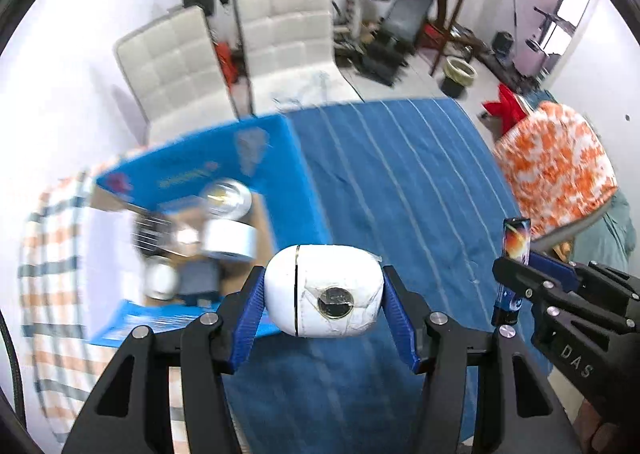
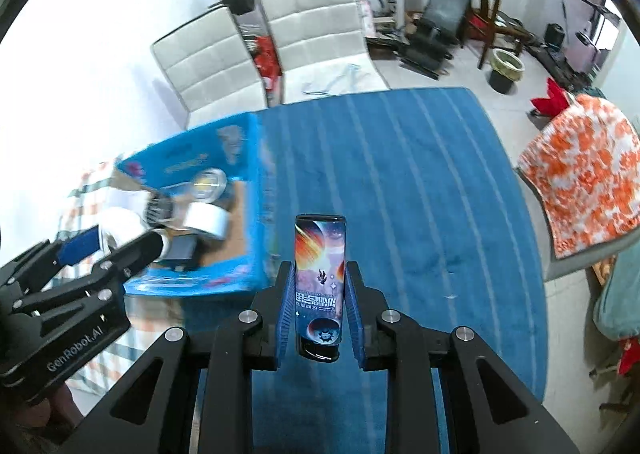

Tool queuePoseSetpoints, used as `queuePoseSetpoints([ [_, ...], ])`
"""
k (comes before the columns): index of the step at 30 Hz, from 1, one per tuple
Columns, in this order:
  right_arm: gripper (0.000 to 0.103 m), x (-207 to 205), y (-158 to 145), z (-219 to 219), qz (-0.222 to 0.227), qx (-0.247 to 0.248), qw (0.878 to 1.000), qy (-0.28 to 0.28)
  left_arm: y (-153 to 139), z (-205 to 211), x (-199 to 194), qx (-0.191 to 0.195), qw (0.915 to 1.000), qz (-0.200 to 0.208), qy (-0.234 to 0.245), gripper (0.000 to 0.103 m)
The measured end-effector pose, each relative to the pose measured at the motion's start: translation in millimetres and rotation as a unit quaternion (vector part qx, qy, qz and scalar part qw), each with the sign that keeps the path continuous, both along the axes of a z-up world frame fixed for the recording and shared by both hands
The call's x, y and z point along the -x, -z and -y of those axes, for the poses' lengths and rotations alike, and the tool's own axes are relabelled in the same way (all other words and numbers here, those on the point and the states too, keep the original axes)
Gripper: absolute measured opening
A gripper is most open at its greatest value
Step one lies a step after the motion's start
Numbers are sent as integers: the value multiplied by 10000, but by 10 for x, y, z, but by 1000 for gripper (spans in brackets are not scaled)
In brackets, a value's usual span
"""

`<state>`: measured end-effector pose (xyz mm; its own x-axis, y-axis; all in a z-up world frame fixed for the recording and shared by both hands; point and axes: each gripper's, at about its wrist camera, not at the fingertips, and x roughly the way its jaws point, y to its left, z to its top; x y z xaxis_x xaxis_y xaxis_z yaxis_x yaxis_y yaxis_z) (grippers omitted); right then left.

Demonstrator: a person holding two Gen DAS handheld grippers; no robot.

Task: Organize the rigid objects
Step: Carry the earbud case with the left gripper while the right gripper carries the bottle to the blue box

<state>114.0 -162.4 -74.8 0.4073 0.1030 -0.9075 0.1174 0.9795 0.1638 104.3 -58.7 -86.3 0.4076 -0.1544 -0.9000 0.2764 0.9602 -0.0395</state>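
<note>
My left gripper (image 1: 323, 296) is shut on a white egg-shaped case (image 1: 320, 290) with a round metal disc taped on it, held above the blue cloth just right of the blue cardboard box (image 1: 296, 161). My right gripper (image 2: 319, 286) is shut on a tall lighter with a space print (image 2: 320, 274), upright above the blue cloth (image 2: 400, 193). The lighter also shows in the left wrist view (image 1: 514, 274) at the right. The box (image 2: 252, 213) holds a white tape roll (image 2: 207, 221), a shiny round tin (image 2: 209, 183) and other small items.
Two white padded chairs (image 1: 240, 57) stand beyond the table. An orange-and-white covered seat (image 1: 556, 169) is at the right. A checked cloth (image 1: 48, 274) lies under the box at the left. Gym gear and a wooden chair fill the far room.
</note>
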Motion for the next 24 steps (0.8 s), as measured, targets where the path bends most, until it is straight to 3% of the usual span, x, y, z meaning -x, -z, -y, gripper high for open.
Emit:
queuePoseSetpoints([
  [5, 26, -77, -157, -560, 101, 124, 9995, -281, -271, -605, -43, -99, 9991, 310, -268, 54],
  [14, 26, -217, -212, -1186, 111, 178, 9987, -457, -370, -1428, -44, -56, 9961, 377, -792, 54],
  [20, 26, -338, -8, -1361, -210, -127, 9979, -591, -306, -1697, -67, 12, 9947, 352, -963, 54],
  [24, 26, -499, 296, -1415, -594, -409, 9957, -576, -103, -1849, -164, 122, 9945, 32, -1040, 54],
])
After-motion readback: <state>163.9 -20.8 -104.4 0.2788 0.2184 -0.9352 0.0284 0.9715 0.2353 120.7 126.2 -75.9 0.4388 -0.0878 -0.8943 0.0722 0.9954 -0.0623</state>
